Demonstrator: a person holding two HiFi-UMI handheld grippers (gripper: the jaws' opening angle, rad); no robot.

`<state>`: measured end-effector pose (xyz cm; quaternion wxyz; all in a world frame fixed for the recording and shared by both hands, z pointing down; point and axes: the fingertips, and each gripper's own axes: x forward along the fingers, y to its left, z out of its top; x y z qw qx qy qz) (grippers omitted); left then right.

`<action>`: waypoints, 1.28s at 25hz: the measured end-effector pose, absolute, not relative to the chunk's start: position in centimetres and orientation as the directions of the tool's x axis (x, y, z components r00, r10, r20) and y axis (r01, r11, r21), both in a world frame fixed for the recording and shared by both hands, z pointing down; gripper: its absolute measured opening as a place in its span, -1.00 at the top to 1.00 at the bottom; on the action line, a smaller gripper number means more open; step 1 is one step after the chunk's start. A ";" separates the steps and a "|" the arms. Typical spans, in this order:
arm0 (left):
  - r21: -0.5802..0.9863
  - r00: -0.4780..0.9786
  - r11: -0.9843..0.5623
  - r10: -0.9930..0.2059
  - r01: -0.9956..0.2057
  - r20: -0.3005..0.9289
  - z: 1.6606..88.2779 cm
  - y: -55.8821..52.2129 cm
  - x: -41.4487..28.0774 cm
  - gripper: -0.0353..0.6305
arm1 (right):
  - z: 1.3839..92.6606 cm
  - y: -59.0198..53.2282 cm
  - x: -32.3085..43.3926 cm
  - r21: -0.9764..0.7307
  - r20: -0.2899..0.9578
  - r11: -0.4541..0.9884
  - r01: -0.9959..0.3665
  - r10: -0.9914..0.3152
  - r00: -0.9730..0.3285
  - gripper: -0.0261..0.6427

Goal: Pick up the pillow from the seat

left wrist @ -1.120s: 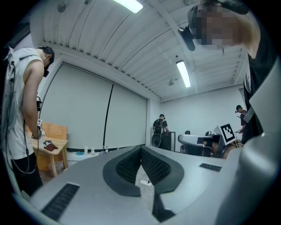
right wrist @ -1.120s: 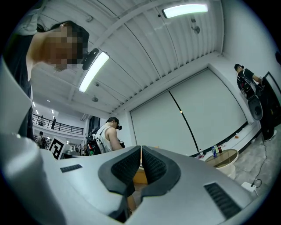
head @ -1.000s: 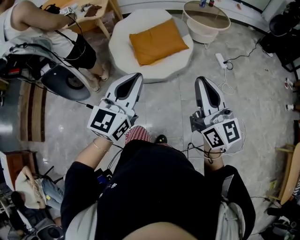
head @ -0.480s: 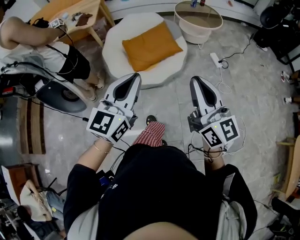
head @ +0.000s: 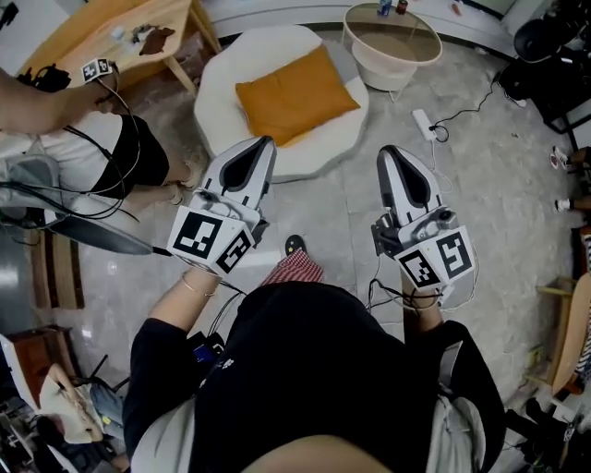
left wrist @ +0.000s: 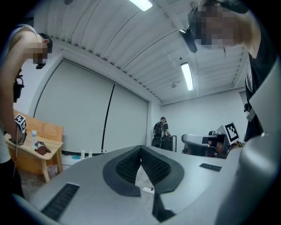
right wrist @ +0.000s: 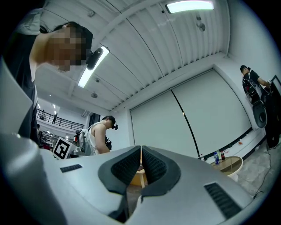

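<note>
Closest to the camera is the wearer's black top [head: 314, 369], with both forearms reaching forward from it. The left gripper [head: 262, 141] is held out over the pale marbled floor [head: 323, 199], its marker cube at the near end. In the left gripper view its ribbed pads [left wrist: 131, 166] meet at the tips, clenched on nothing. The right gripper [head: 388, 151] is held alongside it, well apart, and is likewise clenched and empty: in the right gripper view its two pads [right wrist: 154, 166] touch at the front with only a thin slit behind them. Between the two grippers, lower down, a checked trouser leg [head: 294, 269] and a dark shoe [head: 295, 245] show above the floor.

Just past the tip of the left gripper stands the round white seat [head: 222, 88]. The orange pillow [head: 294, 95] lies flat on it, roughly in the middle, turned so that one corner points toward the seat's far edge. Neither gripper touches it. To the right of the seat a white power strip [head: 426, 124] lies on the floor with its cable trailing away. Farther off stands a round table [head: 397, 55] with small bottles [head: 383, 7] on its far side. At the left edge a seated person [head: 92, 157] has cables across the lap, and beyond that person stands a wooden table [head: 111, 28] with a few small items on top
</note>
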<state>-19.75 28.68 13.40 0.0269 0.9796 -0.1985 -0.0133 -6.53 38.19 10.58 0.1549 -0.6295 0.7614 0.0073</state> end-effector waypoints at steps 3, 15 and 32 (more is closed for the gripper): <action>0.052 0.919 -0.918 -0.395 -0.394 -0.019 13.4 26.6 -19.3 0.87 | 10.7 36.1 -6.2 -0.178 -0.239 0.216 -0.960 -0.956 -0.170 0.85; 0.066 0.915 -0.915 -0.401 -0.398 -0.033 13.2 19.2 -18.4 0.87 | 10.1 28.2 -5.3 -0.160 -0.221 0.226 -0.961 -0.957 -0.189 0.85; 0.084 0.910 -0.911 -0.409 -0.403 -0.069 13.8 11.1 -19.4 0.87 | 10.2 20.6 -4.4 -0.121 -0.166 0.174 -0.977 -0.974 -0.153 0.85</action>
